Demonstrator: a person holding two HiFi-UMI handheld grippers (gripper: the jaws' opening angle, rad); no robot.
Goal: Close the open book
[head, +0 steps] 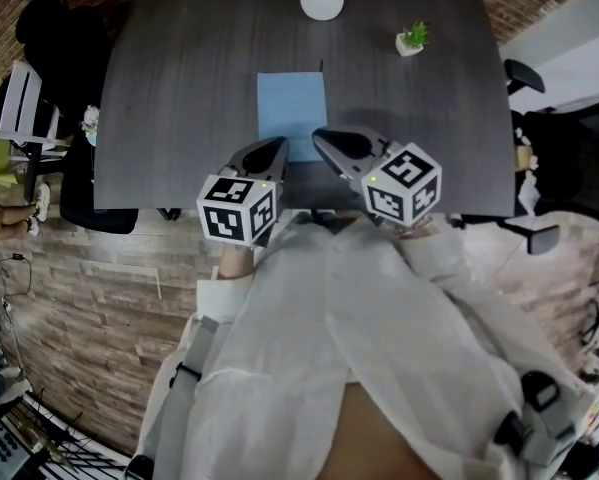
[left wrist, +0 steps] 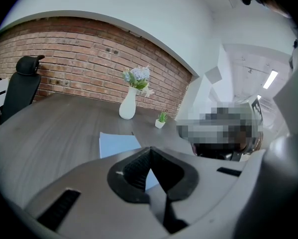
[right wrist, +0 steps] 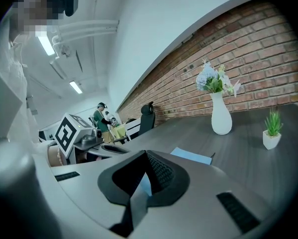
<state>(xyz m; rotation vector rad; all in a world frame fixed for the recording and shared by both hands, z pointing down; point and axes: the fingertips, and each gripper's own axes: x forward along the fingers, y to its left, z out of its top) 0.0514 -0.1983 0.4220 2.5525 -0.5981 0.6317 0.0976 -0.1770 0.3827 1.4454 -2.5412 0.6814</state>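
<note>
Only my head view shows the left gripper and right gripper together at the book's near edge, while the right gripper view alone catches a person far back. Each gripper's own view shows its fingers pressed together, empty. The book lies flat and closed, a plain light-blue rectangle mid-surface.

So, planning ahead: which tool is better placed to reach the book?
Right, narrowly: the left tool and right tool, both shut, hover at the flat light-blue book's near edge, but the right seems farther over it.
</note>
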